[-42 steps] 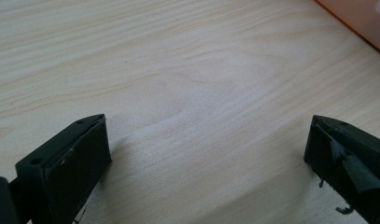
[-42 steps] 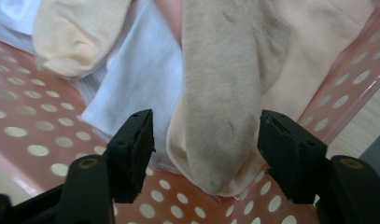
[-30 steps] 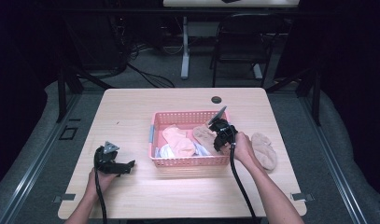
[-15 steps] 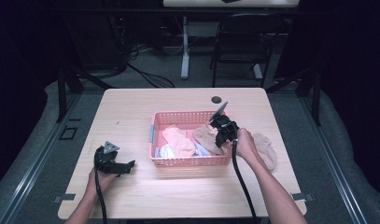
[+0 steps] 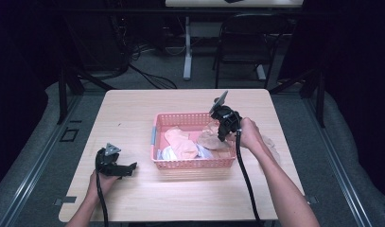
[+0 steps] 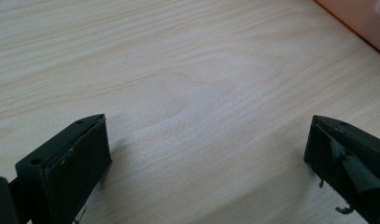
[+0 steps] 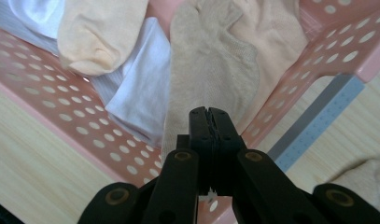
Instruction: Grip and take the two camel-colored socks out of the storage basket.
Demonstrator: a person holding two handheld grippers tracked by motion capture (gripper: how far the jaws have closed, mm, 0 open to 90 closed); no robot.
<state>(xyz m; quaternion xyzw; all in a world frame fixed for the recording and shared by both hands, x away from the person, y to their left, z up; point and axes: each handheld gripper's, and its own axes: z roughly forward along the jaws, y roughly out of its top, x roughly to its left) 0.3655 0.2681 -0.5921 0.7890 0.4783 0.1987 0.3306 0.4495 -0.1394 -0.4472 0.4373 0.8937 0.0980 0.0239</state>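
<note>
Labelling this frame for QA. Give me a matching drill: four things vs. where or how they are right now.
Things:
1. left tongs
2. right tongs
3. pink basket
4. black disc

States:
A. near the table's far edge
B. shut on a beige sock
C. open over bare table
D. holds socks, mid-table

Pairs: 1-C, 2-B, 3-D, 4-A

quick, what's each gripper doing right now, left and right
Left gripper: open, empty, low over the bare table.
Right gripper: shut on the beige sock over the pink basket.
</note>
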